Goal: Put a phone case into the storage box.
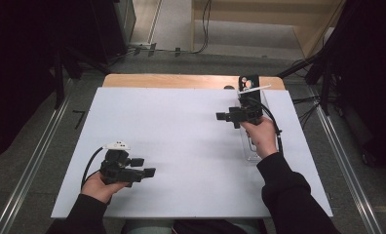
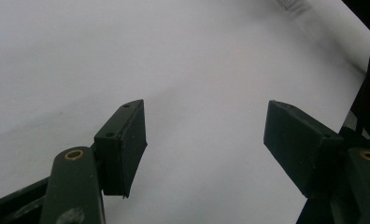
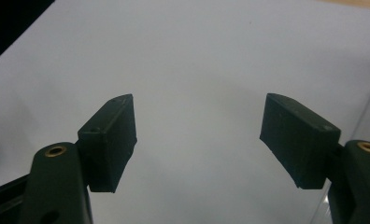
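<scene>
My left gripper [image 1: 144, 166] is at the near left of the white sheet [image 1: 181, 146], held in a hand and pointing right. In the left gripper view its jaws stand wide apart, open [image 2: 206, 135], with bare white surface between them. My right gripper [image 1: 227, 120] is at the far right, pointing left, a hand wrapped around its handle. Its jaws are also spread, open [image 3: 199, 135], over the white sheet [image 3: 197, 60] with nothing between them.
A clear plastic container [image 1: 251, 148] lies under the right hand near the sheet's right side. A small black stand [image 1: 248, 82] with pale pieces and a white stick is at the table's back edge. Dark equipment and cables surround the table.
</scene>
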A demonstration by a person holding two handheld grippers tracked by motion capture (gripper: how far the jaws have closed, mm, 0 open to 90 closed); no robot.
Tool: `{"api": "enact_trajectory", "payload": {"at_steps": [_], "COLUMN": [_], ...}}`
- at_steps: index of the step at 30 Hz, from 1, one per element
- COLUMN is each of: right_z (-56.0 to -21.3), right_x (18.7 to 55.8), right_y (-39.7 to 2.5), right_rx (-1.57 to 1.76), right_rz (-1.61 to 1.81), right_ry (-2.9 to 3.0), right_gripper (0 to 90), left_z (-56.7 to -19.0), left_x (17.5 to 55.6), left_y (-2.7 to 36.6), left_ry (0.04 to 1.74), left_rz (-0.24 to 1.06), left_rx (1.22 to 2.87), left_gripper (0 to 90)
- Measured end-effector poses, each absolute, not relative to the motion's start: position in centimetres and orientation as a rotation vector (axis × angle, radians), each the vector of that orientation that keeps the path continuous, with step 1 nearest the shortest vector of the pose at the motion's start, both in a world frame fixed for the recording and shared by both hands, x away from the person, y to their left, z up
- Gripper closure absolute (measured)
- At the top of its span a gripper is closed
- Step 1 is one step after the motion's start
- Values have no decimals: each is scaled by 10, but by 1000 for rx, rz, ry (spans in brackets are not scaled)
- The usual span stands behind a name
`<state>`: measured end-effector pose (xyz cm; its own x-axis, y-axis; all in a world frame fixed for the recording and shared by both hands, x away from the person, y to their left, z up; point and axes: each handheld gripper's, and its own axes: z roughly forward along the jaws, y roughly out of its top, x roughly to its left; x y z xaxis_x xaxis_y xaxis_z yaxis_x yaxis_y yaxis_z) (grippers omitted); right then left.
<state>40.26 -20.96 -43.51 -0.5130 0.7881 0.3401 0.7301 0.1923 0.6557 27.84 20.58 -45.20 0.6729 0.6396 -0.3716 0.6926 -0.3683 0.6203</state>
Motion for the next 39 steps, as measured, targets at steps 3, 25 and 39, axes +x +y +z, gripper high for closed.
{"api": "enact_trajectory", "payload": {"at_steps": [3, 25, 39], "right_z": [-440, -439, -443], "right_x": [398, 348, 318], "right_y": [-208, -189, -196], "right_rx": [1514, 1359, 1287], "right_rz": [1242, 1238, 1246], "right_ry": [2395, 2544, 2589], "right_gripper": [251, 249, 242], "left_z": [-452, -450, -451], "left_x": [278, 278, 278], "left_y": [206, 207, 207], "left_ry": [1017, 987, 987], "left_rz": [-89, -121, -119], "left_rx": [2097, 2081, 2092], "left_gripper": [301, 301, 301]}}
